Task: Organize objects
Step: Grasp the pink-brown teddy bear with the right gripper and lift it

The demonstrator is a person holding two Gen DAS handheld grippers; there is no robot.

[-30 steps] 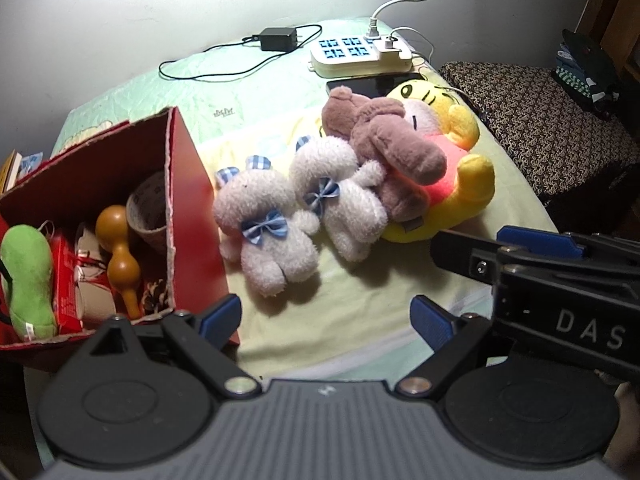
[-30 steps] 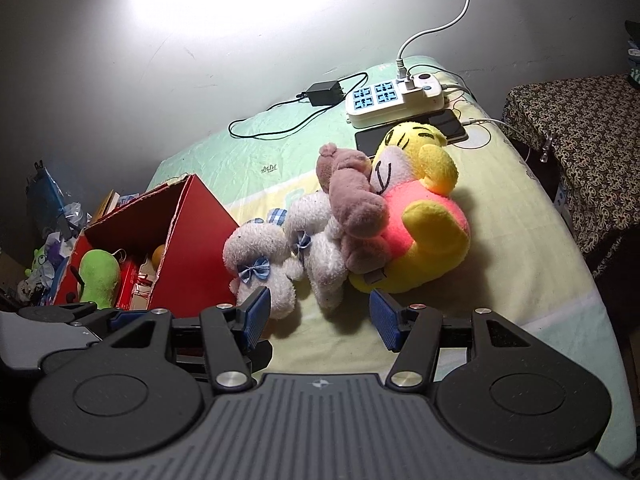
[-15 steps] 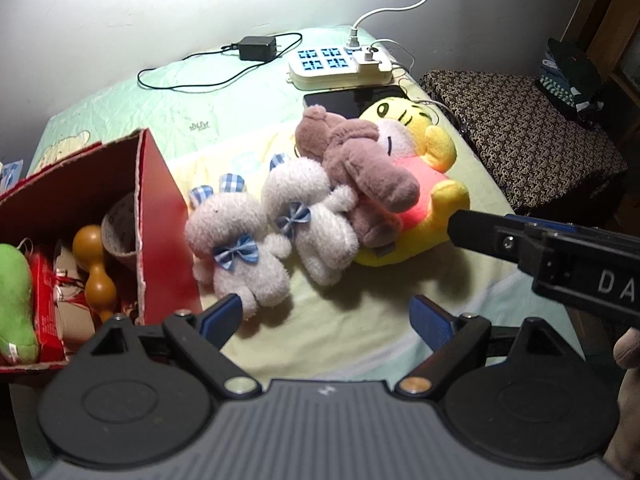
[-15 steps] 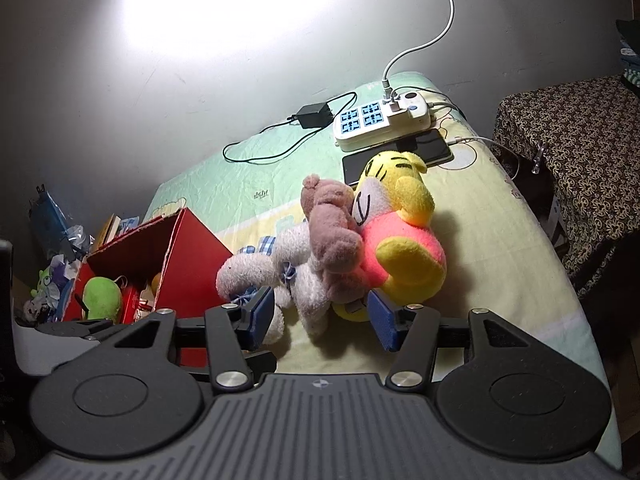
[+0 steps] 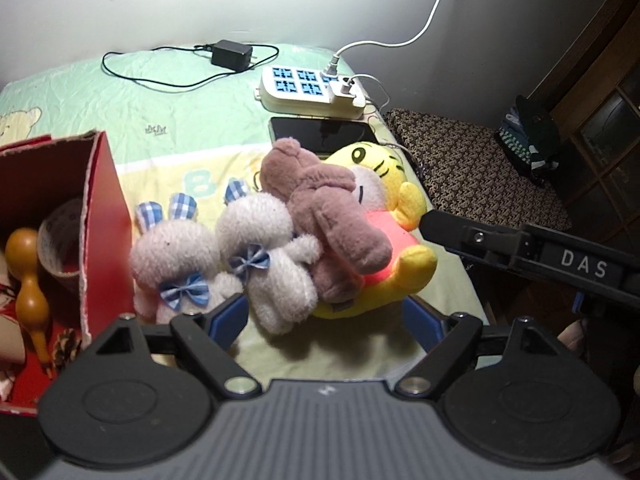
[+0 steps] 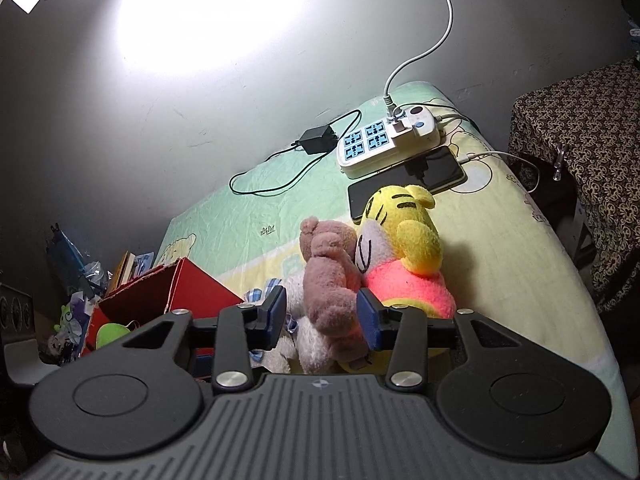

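Left claw [image 5: 326,320]: closing, pads apart, nothing clamped.
Right claw [image 6: 322,318]: closing, brown plush [image 6: 328,280] framed between pads, contact not discernible.
Red box [image 5: 106,216]: beside white plush [image 5: 172,260].

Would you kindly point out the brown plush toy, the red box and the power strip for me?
brown plush toy [image 5: 336,216]: left wrist view, on its body.
red box [image 5: 106,216]: left wrist view, on its outer side wall.
power strip [image 6: 384,142]: right wrist view, on its white top beside the blue sockets.
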